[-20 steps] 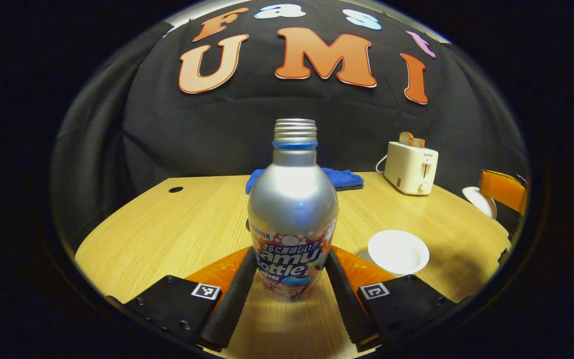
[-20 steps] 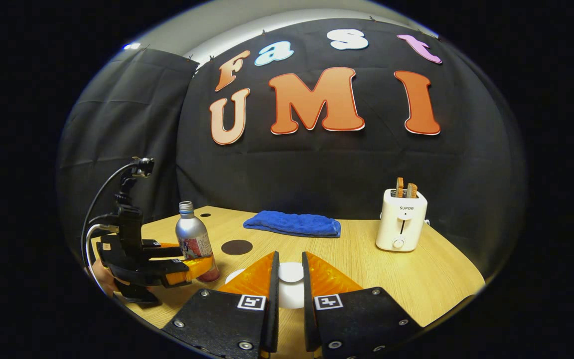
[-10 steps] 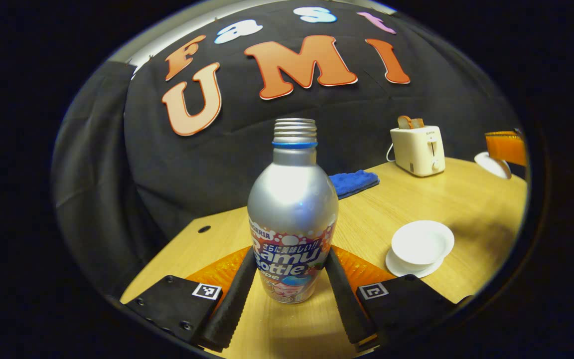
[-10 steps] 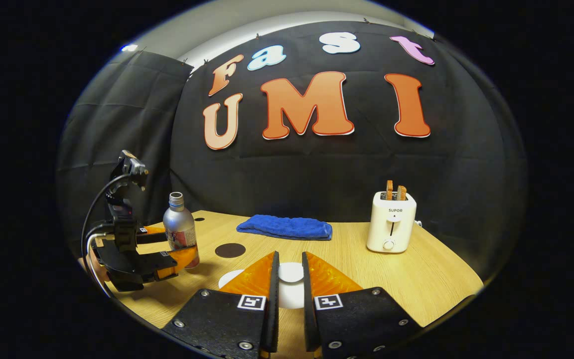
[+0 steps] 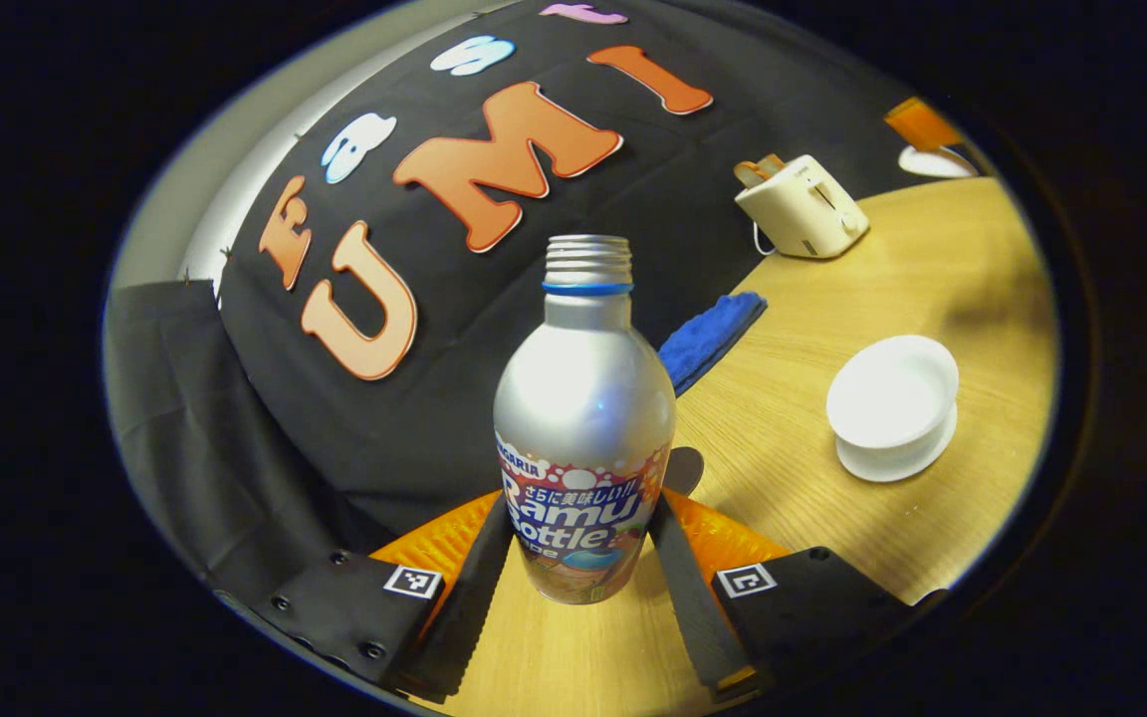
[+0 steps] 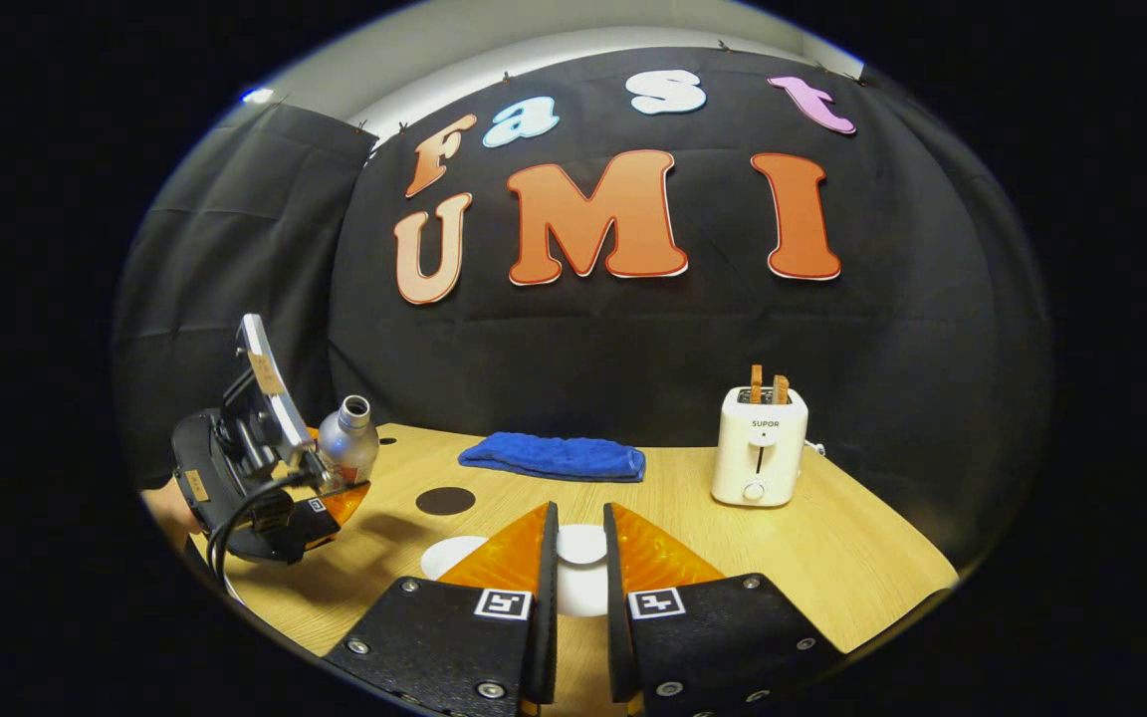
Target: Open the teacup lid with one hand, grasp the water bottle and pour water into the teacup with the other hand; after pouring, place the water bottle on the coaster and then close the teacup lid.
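Note:
A silver water bottle (image 5: 583, 398) with no cap sits between the fingers of my left gripper (image 5: 581, 518), which is shut on its labelled lower half. It is off the table and leans over, its mouth toward the cup side, as the bottle (image 6: 346, 450) shows in the right gripper view inside the left gripper (image 6: 330, 488). The open white teacup (image 5: 892, 390) stands on its saucer to the right. My right gripper (image 6: 578, 513) is shut on the knob of the white lid (image 6: 581, 546), held above the table. The dark round coaster (image 6: 445, 500) lies near the bottle.
A blue cloth (image 6: 554, 456) lies at the back of the wooden table (image 6: 832, 558). A white toaster (image 6: 759, 446) with toast stands at the back right. A person's hand (image 6: 167, 508) holds the left gripper at the table's left edge.
The left gripper has lifted the bottle off the table and tilted it steadily toward the teacup. The right gripper has kept hold of the lid and barely moved.

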Motion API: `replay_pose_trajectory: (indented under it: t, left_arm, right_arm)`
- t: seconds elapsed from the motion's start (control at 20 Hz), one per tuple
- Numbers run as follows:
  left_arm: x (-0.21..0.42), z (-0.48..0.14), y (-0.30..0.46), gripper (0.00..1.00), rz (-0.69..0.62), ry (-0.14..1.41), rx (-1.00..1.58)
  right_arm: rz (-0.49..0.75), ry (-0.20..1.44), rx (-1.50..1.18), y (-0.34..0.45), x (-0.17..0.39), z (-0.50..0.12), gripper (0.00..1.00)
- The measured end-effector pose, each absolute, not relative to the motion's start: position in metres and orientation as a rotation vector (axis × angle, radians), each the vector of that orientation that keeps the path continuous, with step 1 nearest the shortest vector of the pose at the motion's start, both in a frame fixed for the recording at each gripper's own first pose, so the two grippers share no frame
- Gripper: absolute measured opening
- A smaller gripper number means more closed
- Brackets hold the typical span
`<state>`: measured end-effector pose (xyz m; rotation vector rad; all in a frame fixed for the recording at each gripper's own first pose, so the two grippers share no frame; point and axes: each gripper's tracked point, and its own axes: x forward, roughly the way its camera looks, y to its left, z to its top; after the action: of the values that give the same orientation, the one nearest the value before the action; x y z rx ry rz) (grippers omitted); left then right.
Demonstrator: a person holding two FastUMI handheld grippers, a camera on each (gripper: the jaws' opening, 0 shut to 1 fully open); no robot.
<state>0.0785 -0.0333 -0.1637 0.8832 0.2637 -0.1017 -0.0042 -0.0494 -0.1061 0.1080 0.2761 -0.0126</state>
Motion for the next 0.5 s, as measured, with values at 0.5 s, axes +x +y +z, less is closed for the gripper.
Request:
replay_pose_trajectory:
  t: [0.5]
  left_arm:
    - [0.081, -0.165, -0.022, 0.85, -0.127, 0.226, 1.266]
  right_arm:
    - [-0.057, 0.267, 0.061, -0.070, -0.013, -0.103, 0.21]
